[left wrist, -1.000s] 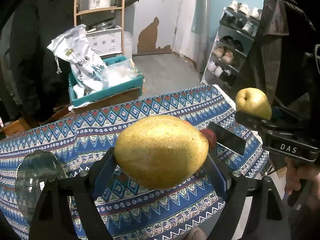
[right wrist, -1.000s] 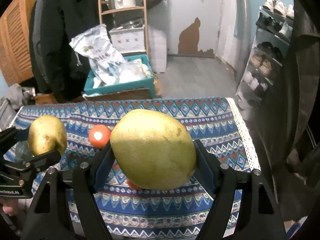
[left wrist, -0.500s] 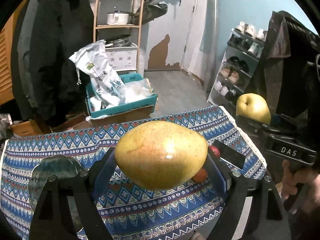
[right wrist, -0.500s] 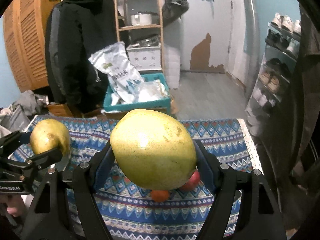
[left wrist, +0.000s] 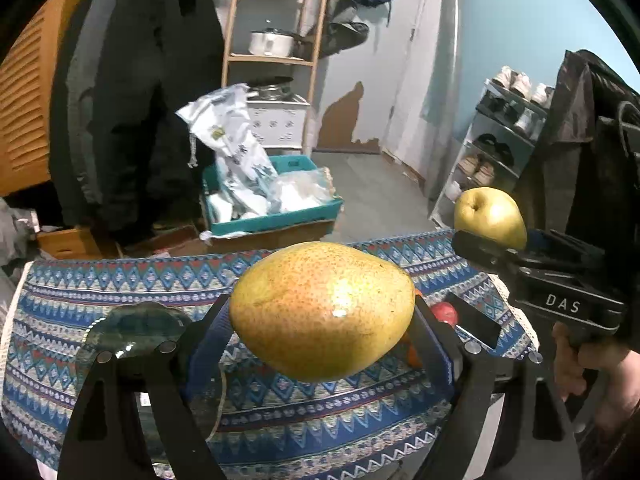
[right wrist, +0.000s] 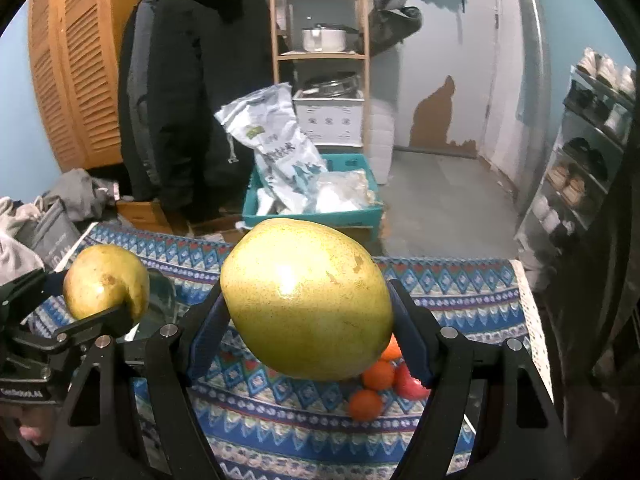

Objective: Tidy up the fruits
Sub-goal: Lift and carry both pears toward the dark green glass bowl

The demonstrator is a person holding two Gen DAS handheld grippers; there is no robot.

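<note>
Pears fill both my grippers: the left gripper (left wrist: pixel 320 320) pinches a speckled pear (left wrist: pixel 322 311) lying crosswise, narrow end right; the right gripper (right wrist: pixel 308 320) pinches a greener pear (right wrist: pixel 306 305) likewise. Beneath lie the patterned tablecloth (right wrist: pixel 452 292), a glass bowl (left wrist: pixel 136 332), oranges (right wrist: pixel 365 404). "DAS" marks the right gripper's body.

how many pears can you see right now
2. One pear is clamped in the left gripper; the other pear is in the right gripper. More could be hidden behind them.

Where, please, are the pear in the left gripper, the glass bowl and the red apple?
Left gripper's pear (left wrist: pixel 322 312), left wrist view, its middle.
Glass bowl (left wrist: pixel 136 328), left wrist view, its rim.
Red apple (left wrist: pixel 445 314), left wrist view, its visible top.
</note>
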